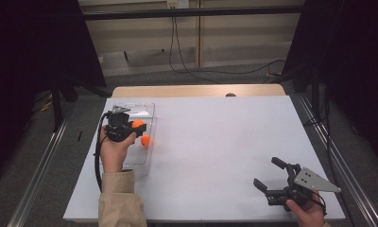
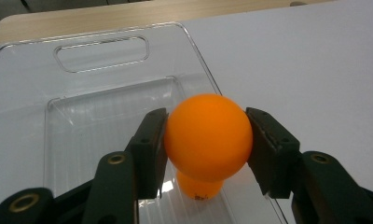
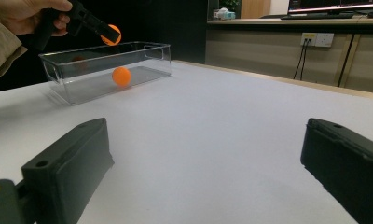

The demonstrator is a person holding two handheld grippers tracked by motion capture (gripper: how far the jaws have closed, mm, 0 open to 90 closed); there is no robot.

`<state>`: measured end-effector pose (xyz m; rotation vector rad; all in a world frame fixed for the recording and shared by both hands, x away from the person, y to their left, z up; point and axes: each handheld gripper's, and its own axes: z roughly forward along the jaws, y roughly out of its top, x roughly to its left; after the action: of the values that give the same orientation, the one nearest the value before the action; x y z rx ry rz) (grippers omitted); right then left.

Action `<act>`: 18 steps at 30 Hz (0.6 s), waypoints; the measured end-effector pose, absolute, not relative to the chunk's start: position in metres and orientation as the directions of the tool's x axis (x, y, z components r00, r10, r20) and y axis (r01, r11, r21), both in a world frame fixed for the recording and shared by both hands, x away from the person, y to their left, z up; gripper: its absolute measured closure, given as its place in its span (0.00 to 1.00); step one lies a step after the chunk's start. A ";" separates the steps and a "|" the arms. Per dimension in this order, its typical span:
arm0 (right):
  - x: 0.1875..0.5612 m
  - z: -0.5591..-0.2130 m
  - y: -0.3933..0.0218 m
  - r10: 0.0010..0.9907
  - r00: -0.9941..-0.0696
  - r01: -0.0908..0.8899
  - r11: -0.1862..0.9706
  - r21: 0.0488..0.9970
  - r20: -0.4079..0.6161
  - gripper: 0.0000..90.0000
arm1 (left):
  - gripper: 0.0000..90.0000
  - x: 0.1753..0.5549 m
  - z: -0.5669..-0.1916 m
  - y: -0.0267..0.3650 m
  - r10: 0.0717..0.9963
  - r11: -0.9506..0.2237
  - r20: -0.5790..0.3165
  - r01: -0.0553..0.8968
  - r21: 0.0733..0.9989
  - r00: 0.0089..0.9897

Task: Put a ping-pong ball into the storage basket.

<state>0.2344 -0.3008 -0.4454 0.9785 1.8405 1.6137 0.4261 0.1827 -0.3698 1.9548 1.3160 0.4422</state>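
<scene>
1. The bench (image 1: 215,156) is covered by a white sheet; a strip of pale wood shows at its far edge, beyond the clear bin (image 1: 147,111).
2. Past the bench lie grey floor, trailing black cables and a wall socket (image 3: 317,39); dark curtains hang at both sides.
3. The left gripper (image 1: 139,126) has its fingers (image 2: 149,144) closed on an orange ball (image 2: 208,137), held above the bin.
4. A second orange ball (image 3: 121,76) lies inside the bin on its floor, below the held one; small dark print on it is too small to read.
5. The right gripper (image 1: 270,172), well apart from the bin at the bench's near right corner, has its fingers wide apart with nothing between them.
</scene>
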 end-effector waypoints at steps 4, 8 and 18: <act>0.234 -0.445 -0.301 0.781 -0.618 0.188 0.039 0.981 0.087 0.01 | 0.57 0.426 -0.371 0.184 0.905 -0.212 -0.106 0.653 0.728 0.412; 0.234 -0.445 -0.301 0.782 -0.617 0.188 0.039 0.981 0.087 0.01 | 0.57 0.427 -0.373 0.186 0.906 -0.209 -0.109 0.656 0.726 0.409; 0.234 -0.445 -0.301 0.782 -0.617 0.188 0.039 0.981 0.087 0.01 | 0.57 0.427 -0.376 0.190 0.912 -0.204 -0.105 0.661 0.723 0.396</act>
<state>0.2345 -0.3008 -0.4454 0.9768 1.8397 1.6143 0.4268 0.1901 -0.3760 1.9505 1.3438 0.4550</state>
